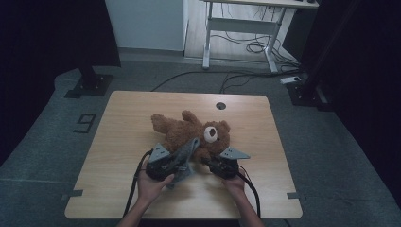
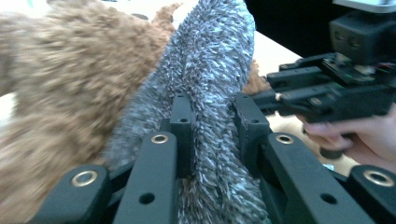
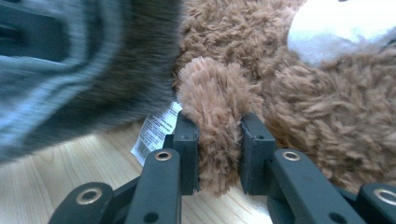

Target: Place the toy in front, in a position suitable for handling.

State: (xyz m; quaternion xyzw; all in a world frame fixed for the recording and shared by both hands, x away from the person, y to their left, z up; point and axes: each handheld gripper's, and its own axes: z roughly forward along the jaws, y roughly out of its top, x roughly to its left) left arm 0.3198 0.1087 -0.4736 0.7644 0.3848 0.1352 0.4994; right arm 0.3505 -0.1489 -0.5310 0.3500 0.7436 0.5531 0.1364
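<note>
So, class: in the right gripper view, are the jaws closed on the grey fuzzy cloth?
No, the right gripper pinches a brown limb of the teddy bear; the grey fuzzy cloth lies apart.

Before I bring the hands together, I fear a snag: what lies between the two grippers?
In the high view, grey fuzzy cloth held by the left gripper, then bare table before the right gripper.
</note>
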